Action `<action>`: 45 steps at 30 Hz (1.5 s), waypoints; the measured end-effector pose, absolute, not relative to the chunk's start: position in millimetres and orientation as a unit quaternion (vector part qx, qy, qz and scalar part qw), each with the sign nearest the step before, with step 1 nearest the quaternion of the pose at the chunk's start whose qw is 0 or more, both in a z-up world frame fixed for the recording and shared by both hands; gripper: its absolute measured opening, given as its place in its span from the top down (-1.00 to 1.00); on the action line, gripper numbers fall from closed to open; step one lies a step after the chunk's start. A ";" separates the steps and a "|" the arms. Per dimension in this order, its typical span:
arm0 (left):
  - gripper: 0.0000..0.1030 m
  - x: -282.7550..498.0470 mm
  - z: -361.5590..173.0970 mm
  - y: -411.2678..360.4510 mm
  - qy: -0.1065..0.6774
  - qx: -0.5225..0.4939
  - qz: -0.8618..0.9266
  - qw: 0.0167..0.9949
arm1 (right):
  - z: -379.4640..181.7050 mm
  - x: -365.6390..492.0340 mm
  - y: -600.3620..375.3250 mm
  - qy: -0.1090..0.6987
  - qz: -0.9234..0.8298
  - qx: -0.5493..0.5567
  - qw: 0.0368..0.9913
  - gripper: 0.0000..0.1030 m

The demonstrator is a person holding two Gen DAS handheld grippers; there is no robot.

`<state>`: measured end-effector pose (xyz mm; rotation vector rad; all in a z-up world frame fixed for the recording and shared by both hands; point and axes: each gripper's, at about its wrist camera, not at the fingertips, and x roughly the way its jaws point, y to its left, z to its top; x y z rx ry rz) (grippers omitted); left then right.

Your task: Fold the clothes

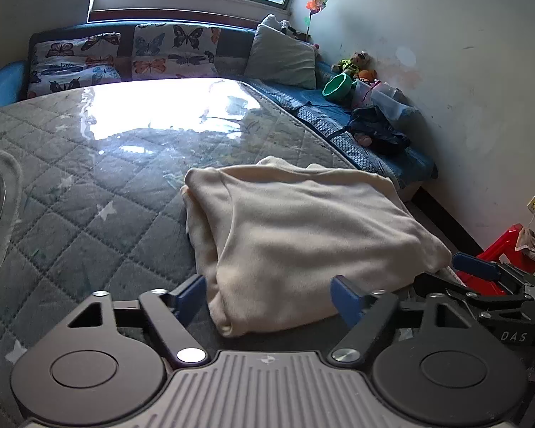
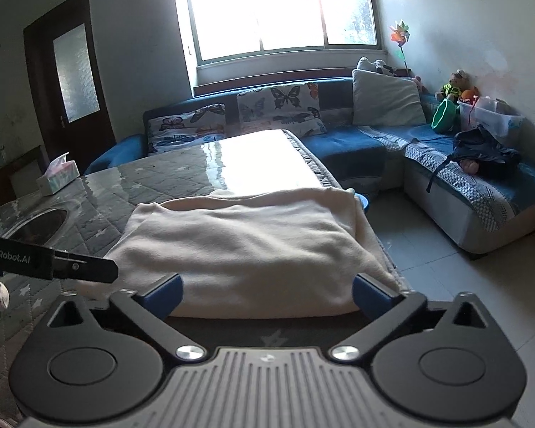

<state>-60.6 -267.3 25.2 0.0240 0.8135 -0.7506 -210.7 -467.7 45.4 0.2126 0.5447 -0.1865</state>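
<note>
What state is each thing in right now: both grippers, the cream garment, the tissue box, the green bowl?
left gripper: open, garment's near edge between its fingers.
right gripper: open, straddling the garment's near edge.
cream garment: folded into a rough rectangle, lying on the table.
tissue box: open, tissue sticking out.
green bowl: tipped on its side on the sofa.
</note>
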 end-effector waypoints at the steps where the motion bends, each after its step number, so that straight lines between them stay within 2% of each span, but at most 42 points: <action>1: -0.64 -62.3 24.9 -266.2 0.387 0.012 -0.355 0.851 | 44.7 -210.7 -467.0 0.269 -0.091 0.107 0.953 -1.00; 15: -1.00 -80.3 24.1 -252.3 0.389 0.009 -0.353 0.851 | 40.3 -214.4 -459.3 0.276 -0.079 0.138 0.948 -1.00; 45: -1.00 -96.1 16.7 -217.1 0.405 0.004 -0.325 0.855 | 30.4 -214.6 -421.1 0.330 -0.070 0.112 0.935 -1.00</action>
